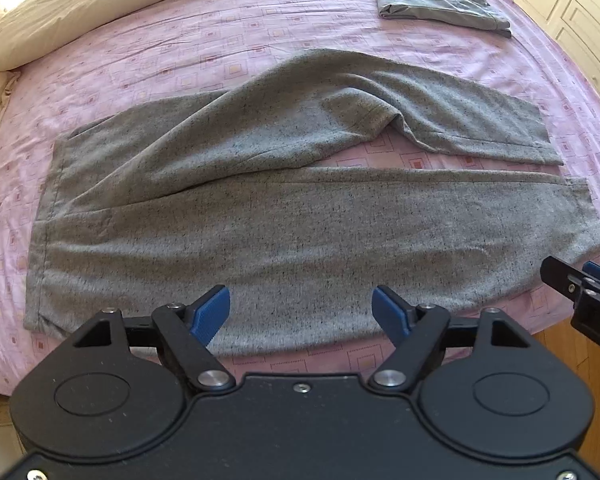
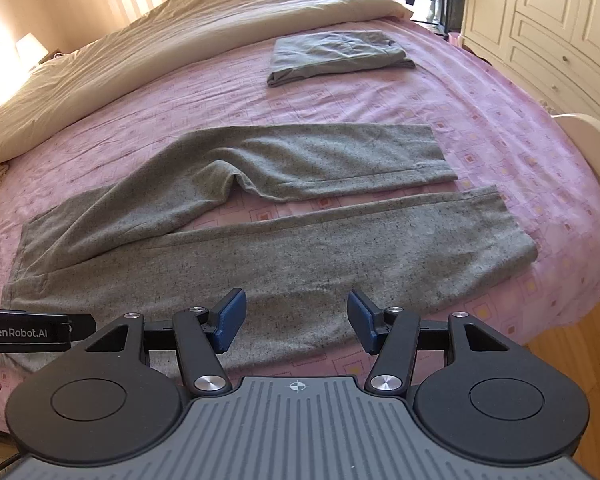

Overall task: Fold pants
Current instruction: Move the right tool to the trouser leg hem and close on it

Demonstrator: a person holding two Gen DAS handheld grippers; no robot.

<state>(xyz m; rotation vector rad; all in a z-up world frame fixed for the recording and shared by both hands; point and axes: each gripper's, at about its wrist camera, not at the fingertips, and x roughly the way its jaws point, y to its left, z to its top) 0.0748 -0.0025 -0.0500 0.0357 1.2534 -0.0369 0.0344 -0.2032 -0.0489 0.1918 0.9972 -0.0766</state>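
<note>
Grey speckled pants [image 1: 284, 216] lie spread sideways on the pink bed sheet, waistband at the left, leg hems at the right. They also show in the right wrist view [image 2: 300, 256]. The near leg lies flat; the far leg is rumpled and angled away, with a strip of sheet between the legs. My left gripper [image 1: 300, 312] is open and empty, just above the near edge of the near leg. My right gripper [image 2: 296, 320] is open and empty over the same edge, further right. The right gripper's side shows in the left wrist view [image 1: 584, 288].
A folded grey garment [image 1: 440, 0] lies at the far right of the bed; it also shows in the right wrist view [image 2: 336, 56]. A cream duvet [image 2: 160, 52] is bunched along the far left. White cupboards [image 2: 540, 20] stand to the right. Wooden floor [image 2: 572, 352] borders the bed's near right edge.
</note>
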